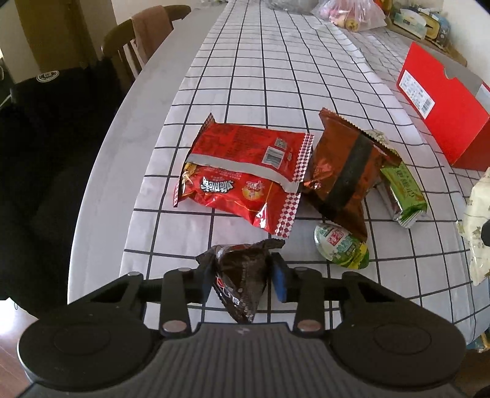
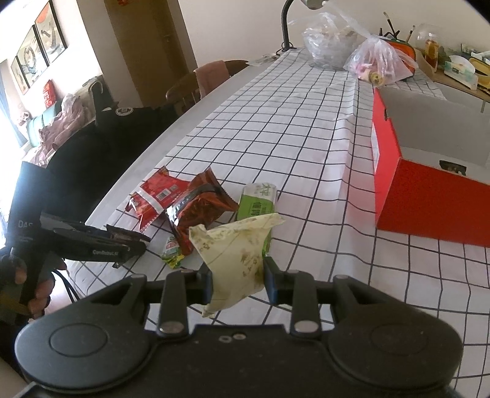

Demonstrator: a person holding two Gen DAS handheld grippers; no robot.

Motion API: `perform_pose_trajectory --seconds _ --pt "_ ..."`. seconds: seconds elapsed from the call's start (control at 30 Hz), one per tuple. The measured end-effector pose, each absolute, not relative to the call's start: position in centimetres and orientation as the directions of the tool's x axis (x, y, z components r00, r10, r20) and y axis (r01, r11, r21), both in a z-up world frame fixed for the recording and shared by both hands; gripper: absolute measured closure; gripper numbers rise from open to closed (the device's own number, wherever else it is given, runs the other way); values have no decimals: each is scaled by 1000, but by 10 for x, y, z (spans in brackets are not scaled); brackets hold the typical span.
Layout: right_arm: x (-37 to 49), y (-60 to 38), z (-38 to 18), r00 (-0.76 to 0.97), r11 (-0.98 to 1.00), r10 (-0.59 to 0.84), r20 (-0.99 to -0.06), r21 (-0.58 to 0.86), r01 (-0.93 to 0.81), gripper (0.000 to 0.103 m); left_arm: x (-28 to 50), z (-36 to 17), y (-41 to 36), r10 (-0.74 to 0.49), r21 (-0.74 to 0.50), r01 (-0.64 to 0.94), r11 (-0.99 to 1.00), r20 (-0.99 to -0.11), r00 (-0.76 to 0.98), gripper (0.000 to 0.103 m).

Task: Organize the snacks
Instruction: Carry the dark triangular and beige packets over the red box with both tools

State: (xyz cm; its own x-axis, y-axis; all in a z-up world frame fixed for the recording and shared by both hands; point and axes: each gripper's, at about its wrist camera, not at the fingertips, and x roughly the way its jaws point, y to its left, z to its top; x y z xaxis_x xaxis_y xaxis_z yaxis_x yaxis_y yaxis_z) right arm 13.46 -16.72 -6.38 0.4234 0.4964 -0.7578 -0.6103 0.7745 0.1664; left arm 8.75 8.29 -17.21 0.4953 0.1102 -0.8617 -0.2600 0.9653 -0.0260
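On checked cloth (image 1: 260, 76): four snack packets (image 1: 242, 180), one red box (image 1: 444, 101).

Checked cloth (image 2: 306, 128) covers table (image 1: 147, 101). Chair (image 1: 128, 49) at far side; lamp (image 2: 286, 24) at far end.

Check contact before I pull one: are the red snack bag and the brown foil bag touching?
Touching. The left wrist view shows the red snack bag's checkered edge meeting the brown foil bag, no tablecloth between.
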Motion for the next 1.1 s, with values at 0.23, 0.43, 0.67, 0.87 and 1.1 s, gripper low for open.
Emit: perform_pose_trajectory --seconds 0.23,0.43,0.67,0.87,1.1 --pt "139 -181 -55 446 786 492 -748 161 -597 72 78 -163 93 94 -88 -323 942 -857 506 69" --pt "147 -198 -39 477 794 504 -720 170 -583 72 64 -132 88 80 -129 -328 936 -828 555 69" --pt "165 -228 -14 540 815 506 -672 169 -554 72 74 -87 62 52 -155 -271 950 -778 626 69" --pt "191 -257 6 597 837 484 -640 140 -529 72 103 -54 21 11 -155 -182 971 -732 682 69" --pt "226 -296 19 647 868 433 -628 96 -488 72 154 -30 -40 -45 -141 -79 987 -705 708 69"
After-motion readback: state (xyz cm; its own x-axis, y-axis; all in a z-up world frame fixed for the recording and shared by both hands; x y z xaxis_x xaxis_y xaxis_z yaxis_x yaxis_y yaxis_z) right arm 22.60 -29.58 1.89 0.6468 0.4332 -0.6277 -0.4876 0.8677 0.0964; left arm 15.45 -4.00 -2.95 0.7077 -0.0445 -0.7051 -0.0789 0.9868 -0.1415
